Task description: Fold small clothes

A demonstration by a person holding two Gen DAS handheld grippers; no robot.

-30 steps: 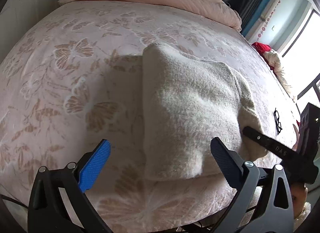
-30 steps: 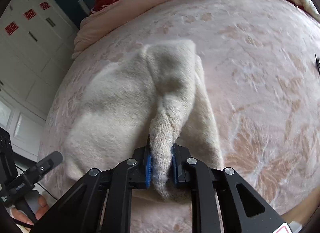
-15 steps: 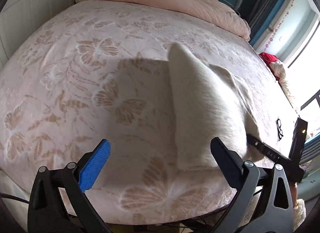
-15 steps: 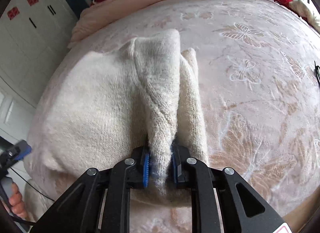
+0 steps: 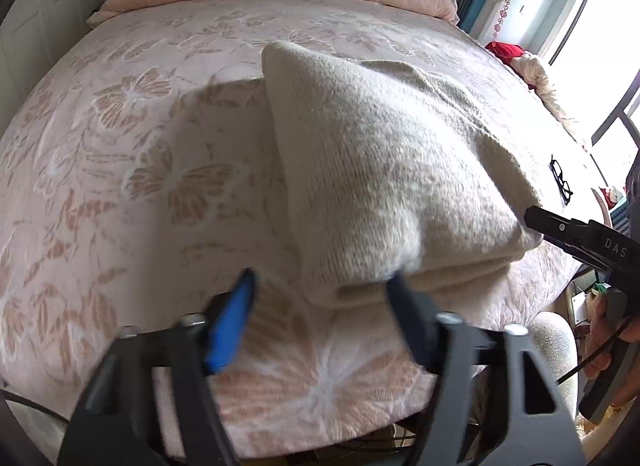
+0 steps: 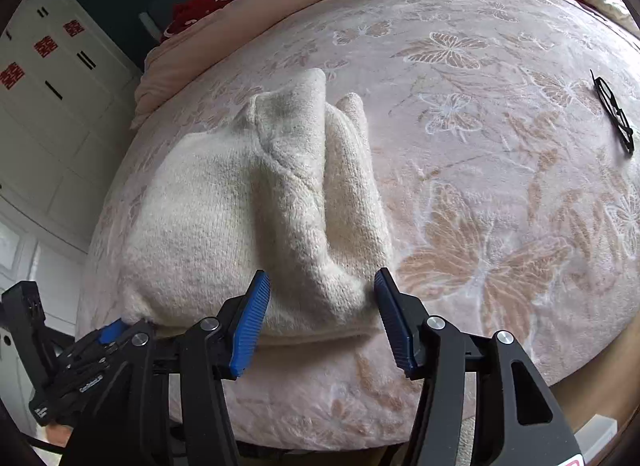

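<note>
Cream sweater [image 6: 248,221], sleeve ridge right-view-only

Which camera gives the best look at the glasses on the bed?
The right wrist view: the glasses lie unobstructed on the bedspread, frames clear. The left wrist view shows them smaller, beyond the sweater.

daylight from window [image 5: 592,37] | glare there | jaws motion-blurred | fisheye edges
</note>
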